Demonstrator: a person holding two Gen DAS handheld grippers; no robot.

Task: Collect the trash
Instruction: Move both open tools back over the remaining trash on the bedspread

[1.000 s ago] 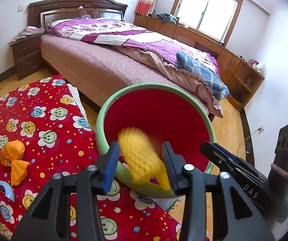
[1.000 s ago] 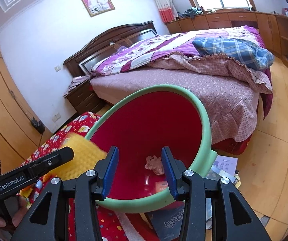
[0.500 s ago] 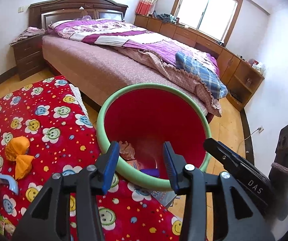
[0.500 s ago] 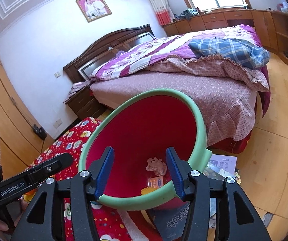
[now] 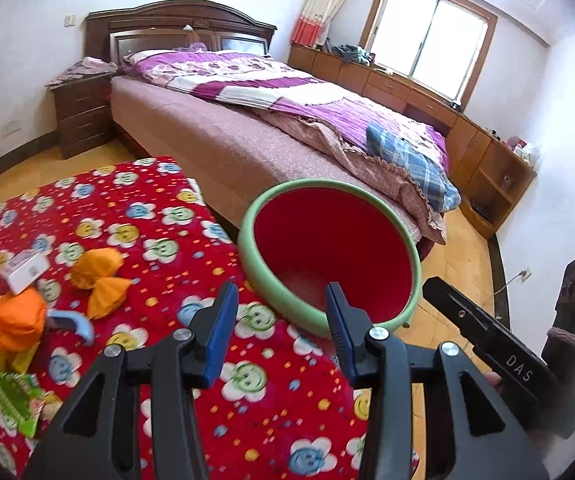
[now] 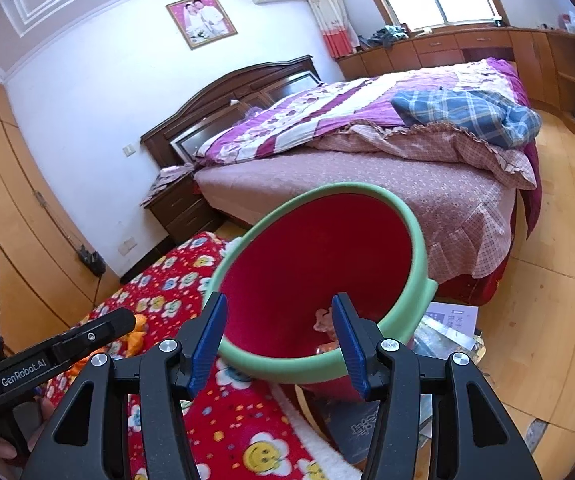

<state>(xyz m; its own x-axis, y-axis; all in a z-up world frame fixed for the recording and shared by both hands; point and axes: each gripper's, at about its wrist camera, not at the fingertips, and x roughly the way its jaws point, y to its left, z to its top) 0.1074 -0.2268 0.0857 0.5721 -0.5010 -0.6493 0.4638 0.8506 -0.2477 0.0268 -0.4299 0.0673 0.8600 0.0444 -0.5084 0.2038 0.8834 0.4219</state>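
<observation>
Yellow trash gone into red bin; left claw, right claw agape, empty.

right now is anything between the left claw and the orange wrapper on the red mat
Nothing visible blocks it. The left claw is open and empty, and the orange wrapper lies in the open on the red mat, with only bare mat between them. The blue hook sits nearby, off that line.

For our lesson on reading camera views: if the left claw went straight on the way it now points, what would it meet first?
Probably the near green rim of the red bin, which sits straight ahead between the open left claw tips; depth is unclear.
</observation>
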